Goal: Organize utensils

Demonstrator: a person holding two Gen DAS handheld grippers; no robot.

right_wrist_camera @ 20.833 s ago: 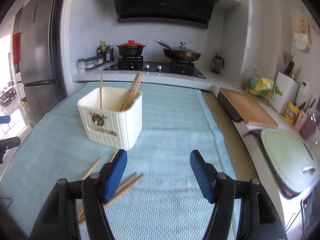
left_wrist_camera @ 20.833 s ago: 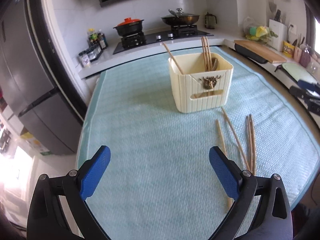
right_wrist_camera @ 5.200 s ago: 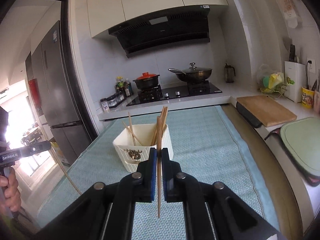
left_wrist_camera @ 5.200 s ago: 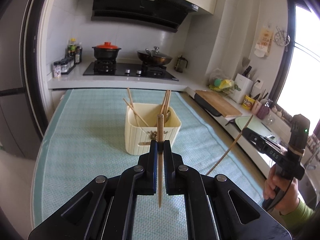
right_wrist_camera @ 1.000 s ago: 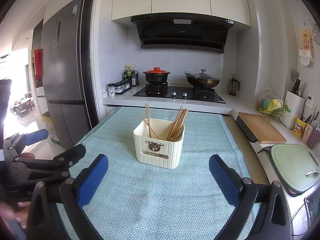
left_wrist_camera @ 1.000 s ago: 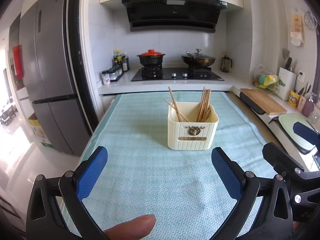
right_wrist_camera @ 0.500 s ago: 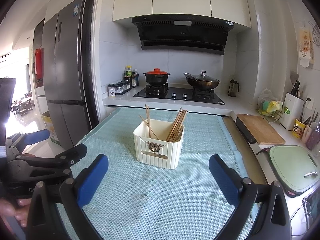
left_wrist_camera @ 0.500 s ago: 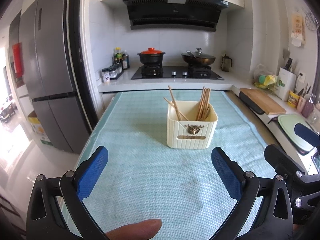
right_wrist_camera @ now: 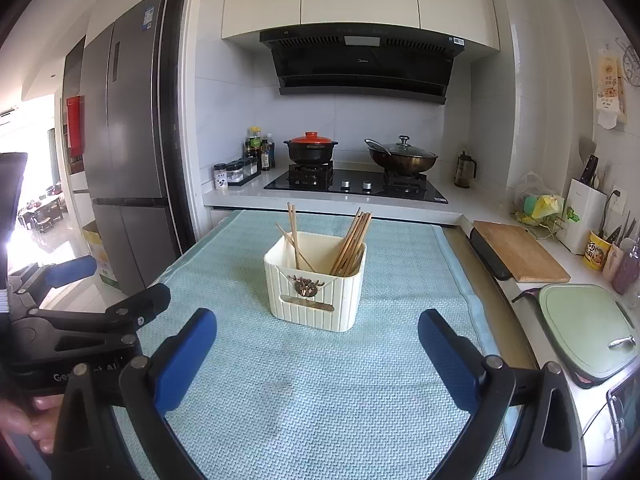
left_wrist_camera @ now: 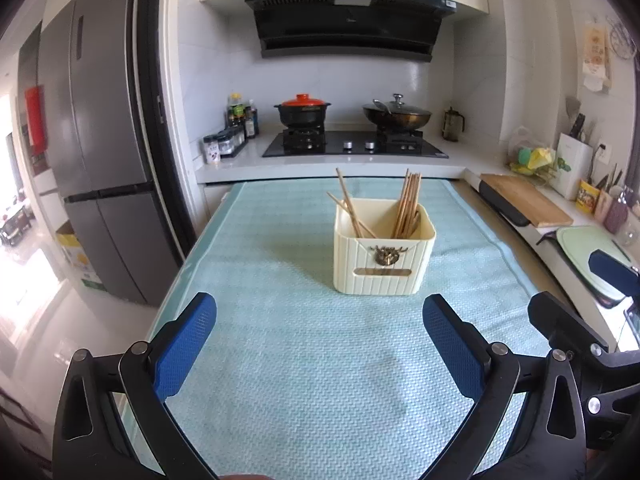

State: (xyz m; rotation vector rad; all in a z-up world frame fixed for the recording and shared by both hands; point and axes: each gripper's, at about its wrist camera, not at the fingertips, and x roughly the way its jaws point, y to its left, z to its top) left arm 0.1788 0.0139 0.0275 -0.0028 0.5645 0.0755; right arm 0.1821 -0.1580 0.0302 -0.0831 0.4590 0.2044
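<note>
Left wrist view: the left hand-held gripper (left_wrist_camera: 319, 354) hangs wide apart and empty over the surface (left_wrist_camera: 304, 380), with the holder (left_wrist_camera: 383, 258) of chopsticks (left_wrist_camera: 406, 206) standing ahead, well clear of its fingers. Right wrist view: the right hand-held gripper (right_wrist_camera: 318, 354), likewise spread and empty, faces the same holder (right_wrist_camera: 316, 290) just beyond its tips, chopsticks (right_wrist_camera: 350, 242) upright inside.
</note>
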